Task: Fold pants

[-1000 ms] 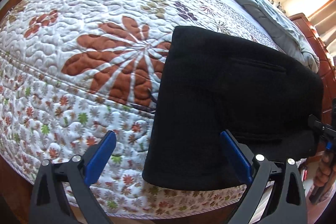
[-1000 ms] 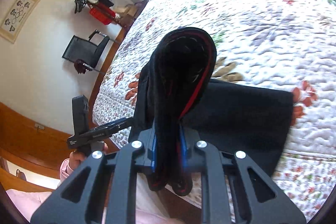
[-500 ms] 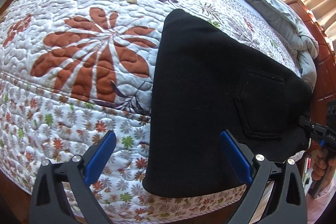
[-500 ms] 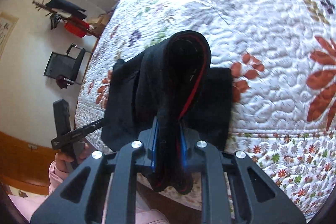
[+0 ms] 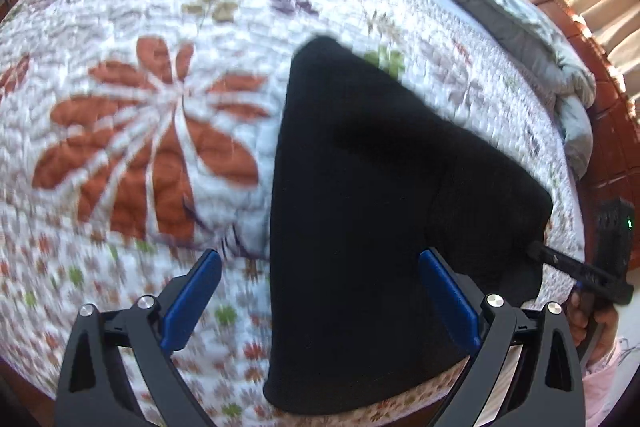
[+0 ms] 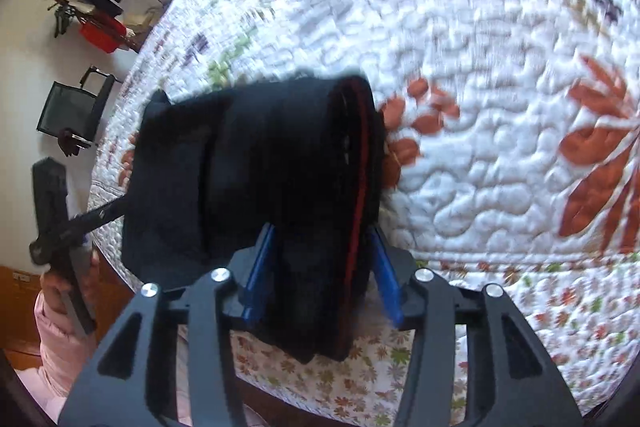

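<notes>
The black pants (image 5: 360,211) lie folded on the quilted floral bedspread (image 5: 140,99) near the bed's front edge. My left gripper (image 5: 320,291) is open, its blue pads on either side of the pants' near edge, gripping nothing. My right gripper (image 6: 320,271) has its blue pads parted around a thick bundle of the pants (image 6: 280,163) with a red stripe; the fabric sits between the pads. The right gripper also shows in the left wrist view (image 5: 576,271) at the pants' right corner. The left gripper shows in the right wrist view (image 6: 80,223).
A grey blanket (image 5: 520,15) lies bunched along the far side of the bed. A brown wooden headboard (image 5: 612,131) stands at right. A black chair (image 6: 72,111) and a coat rack (image 6: 88,15) stand by the wall beyond the bed.
My right gripper's pads have spread apart around the pants bundle, which was clamped tight before. Both views have shifted and blurred with motion; the pants now lie flatter on the bed.
</notes>
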Motion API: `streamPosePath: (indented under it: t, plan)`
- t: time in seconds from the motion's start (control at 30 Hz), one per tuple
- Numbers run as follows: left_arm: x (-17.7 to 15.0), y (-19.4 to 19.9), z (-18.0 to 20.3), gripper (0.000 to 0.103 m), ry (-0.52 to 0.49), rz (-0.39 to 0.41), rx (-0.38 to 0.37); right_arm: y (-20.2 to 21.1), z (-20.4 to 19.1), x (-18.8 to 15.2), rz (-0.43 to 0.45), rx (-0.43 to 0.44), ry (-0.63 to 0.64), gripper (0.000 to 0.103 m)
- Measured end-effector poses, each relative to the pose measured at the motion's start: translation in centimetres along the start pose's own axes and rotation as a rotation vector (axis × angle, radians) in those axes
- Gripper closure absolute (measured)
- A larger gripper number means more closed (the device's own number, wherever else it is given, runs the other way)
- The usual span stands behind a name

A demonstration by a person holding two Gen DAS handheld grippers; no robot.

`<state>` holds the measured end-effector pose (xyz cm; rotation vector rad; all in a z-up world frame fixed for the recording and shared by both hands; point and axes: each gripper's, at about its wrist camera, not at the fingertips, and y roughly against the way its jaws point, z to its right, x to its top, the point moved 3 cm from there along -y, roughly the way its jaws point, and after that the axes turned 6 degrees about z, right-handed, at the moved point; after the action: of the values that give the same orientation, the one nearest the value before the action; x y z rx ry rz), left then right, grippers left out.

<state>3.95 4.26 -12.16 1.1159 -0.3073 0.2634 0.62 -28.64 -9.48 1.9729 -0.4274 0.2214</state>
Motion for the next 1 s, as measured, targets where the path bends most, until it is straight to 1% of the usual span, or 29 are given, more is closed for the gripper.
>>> streamPosePath:
  t: [0.07, 0.13, 0.17, 0.23, 0.33, 0.37, 0.4, 0.43, 0.47, 0.5, 0.53, 0.57, 0.6, 0.67, 0.73, 0.8, 0.83, 0.9, 1.0]
  plan:
    - [1.7, -0.4, -0.5, 0.004, 0.014, 0.000, -0.013, 1.0, -0.5, 1.0, 0.036, 0.016, 0.002, 0.048]
    - [3.4, -1.1, -0.9, 0.004, 0.037, -0.013, -0.034, 1.2, -0.8, 2.2, 0.047, 0.037, 0.001, 0.047]
    - [4.5, -1.6, -1.1, 0.004, 0.051, -0.023, -0.065, 1.1, -0.9, 2.6, 0.046, 0.039, 0.001, 0.047]
    - [5.9, -2.3, -1.1, 0.004, 0.063, -0.032, -0.087, 0.3, -0.9, 3.8, 0.039, 0.027, 0.002, 0.046]
    - [8.0, -3.9, -1.4, 0.004, 0.069, -0.049, -0.084, -1.1, -0.9, 5.4, 0.019, 0.032, -0.015, 0.046]
    - [8.3, -4.1, -1.4, 0.005, 0.069, -0.056, -0.094, -1.6, -0.8, 5.7, 0.010, 0.041, -0.020, 0.047]
    - [8.6, -4.4, -1.1, 0.006, 0.065, -0.062, -0.109, -2.1, -0.7, 6.0, 0.003, 0.055, -0.027, 0.056]
    - [8.8, -4.8, -0.7, 0.013, 0.056, -0.063, -0.125, -2.3, -0.5, 6.2, -0.002, 0.079, -0.036, 0.063]
    - [8.8, -4.7, -0.9, 0.034, 0.051, -0.063, -0.134, -2.5, -0.5, 6.1, -0.007, 0.106, -0.045, 0.068]
    - [8.8, -5.0, -0.7, 0.041, 0.053, -0.068, -0.146, -2.6, -0.5, 6.2, -0.005, 0.117, -0.049, 0.071]
    - [8.9, -5.1, -0.6, 0.044, 0.054, -0.066, -0.130, -2.6, -0.5, 6.3, 0.003, 0.118, -0.037, 0.073]
    - [8.8, -5.3, -0.3, 0.050, 0.035, -0.056, -0.104, -2.4, -0.7, 6.3, 0.009, 0.119, -0.032, 0.075]
    - [8.7, -5.3, -0.2, 0.053, 0.010, -0.051, -0.082, -2.2, -0.7, 6.3, 0.018, 0.128, -0.033, 0.078]
    - [8.5, -4.7, 0.0, 0.066, -0.017, -0.023, -0.054, -1.7, -0.3, 6.2, 0.034, 0.155, -0.058, 0.081]
    - [8.4, -3.8, -0.1, 0.071, 0.000, 0.011, -0.069, -1.4, 0.3, 6.0, 0.050, 0.160, -0.083, 0.084]
    - [8.3, -3.6, -0.2, 0.072, 0.006, 0.029, -0.071, -1.8, 1.1, 5.8, 0.053, 0.148, -0.100, 0.087]
    - [8.1, -4.1, -0.3, 0.072, 0.007, 0.029, -0.050, -2.4, 1.4, 5.8, 0.045, 0.138, -0.108, 0.088]
    - [7.8, -5.6, -0.4, 0.071, -0.022, 0.017, 0.001, -3.8, 2.0, 5.7, 0.027, 0.111, -0.108, 0.088]
    - [7.8, -6.1, -0.5, 0.068, -0.015, 0.016, 0.016, -4.6, 2.5, 5.8, 0.029, 0.111, -0.141, 0.088]
